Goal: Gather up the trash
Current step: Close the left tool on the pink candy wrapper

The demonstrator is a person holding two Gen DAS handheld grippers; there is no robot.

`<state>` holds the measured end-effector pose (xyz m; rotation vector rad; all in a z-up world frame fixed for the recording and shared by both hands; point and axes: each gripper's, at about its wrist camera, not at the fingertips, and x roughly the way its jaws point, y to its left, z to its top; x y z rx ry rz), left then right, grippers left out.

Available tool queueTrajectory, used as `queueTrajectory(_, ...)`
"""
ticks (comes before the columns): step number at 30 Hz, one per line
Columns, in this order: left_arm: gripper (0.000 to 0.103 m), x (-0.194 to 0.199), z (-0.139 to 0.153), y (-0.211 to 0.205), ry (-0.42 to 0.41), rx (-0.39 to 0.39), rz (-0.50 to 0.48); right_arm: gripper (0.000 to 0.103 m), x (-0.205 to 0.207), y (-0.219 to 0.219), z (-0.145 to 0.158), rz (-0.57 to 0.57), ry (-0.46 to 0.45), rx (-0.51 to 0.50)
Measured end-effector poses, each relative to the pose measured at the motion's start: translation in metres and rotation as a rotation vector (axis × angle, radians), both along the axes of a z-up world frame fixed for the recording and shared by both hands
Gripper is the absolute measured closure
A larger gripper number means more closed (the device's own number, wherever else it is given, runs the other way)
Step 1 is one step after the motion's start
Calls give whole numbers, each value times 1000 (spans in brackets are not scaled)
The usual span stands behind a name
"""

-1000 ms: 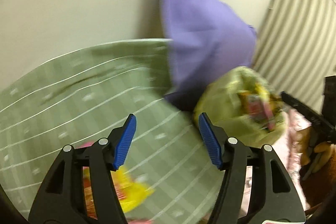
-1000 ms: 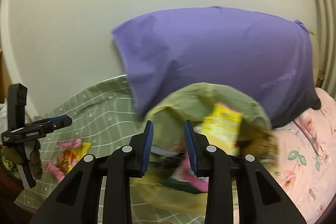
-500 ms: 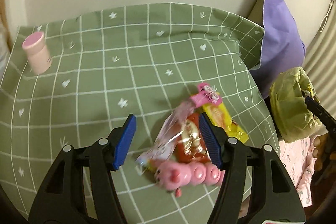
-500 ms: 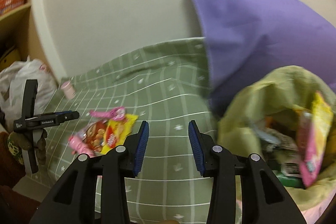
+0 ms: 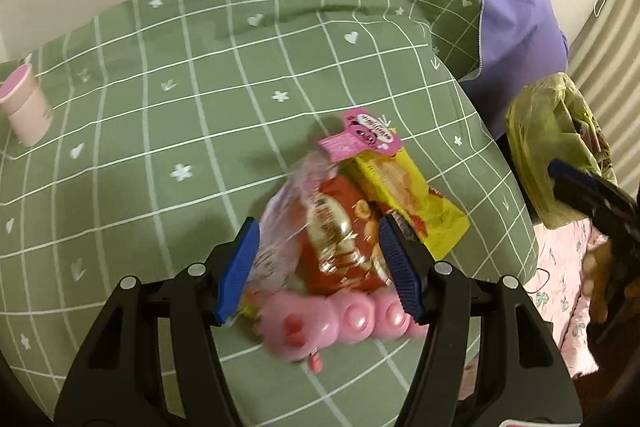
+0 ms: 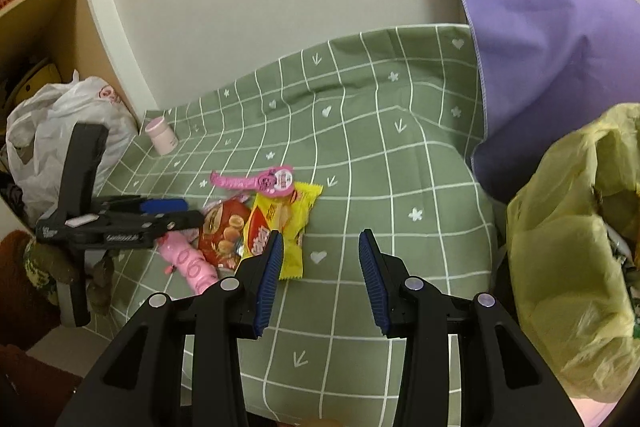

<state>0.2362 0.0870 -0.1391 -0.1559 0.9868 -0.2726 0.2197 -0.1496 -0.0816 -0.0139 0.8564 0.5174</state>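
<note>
Your left hand-held gripper stands wide, its blue pads apart and gripping nothing. It has dropped from a view of the wall and pillow a second ago to a position directly over the trash pile, and the red snack packet now lies between the pads, below them. Whether the pads touch it cannot be told from either view.

Your right hand-held gripper is at a moderate opening with nothing between its fingers. A second ago it pointed into the bag; it has since swung left and now aims at bare green checked bedcover.

The pile lies on the bedcover near its front edge: the red snack packet, a yellow wrapper touching its right side, a pink card-backed wrapper at the far end, and a pink ribbed plastic piece at the near end. A small pink cup stands well apart at the left.

The yellow-green trash bag sits at the right, below the purple pillow, with its mouth open.

Judgement: the left unit has completed its approach, so the next step is to close on the red packet. The packets overlap, so expect a neighbour to shift or lift with it.
</note>
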Motion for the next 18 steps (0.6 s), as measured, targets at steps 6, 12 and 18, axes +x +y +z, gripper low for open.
queueTrajectory(6, 58, 20, -18, -24, 47, 82, -12, 66, -1, -5, -9, -25, 39, 7)
queueTrajectory(12, 72, 23, -9, -13, 15, 67, 6, 66, 2, -2, -15, -18, 59, 10)
queueTrajectory(18, 69, 17, -2, 44, -4, 9, 205, 66, 12, 15, -24, 32, 83, 12)
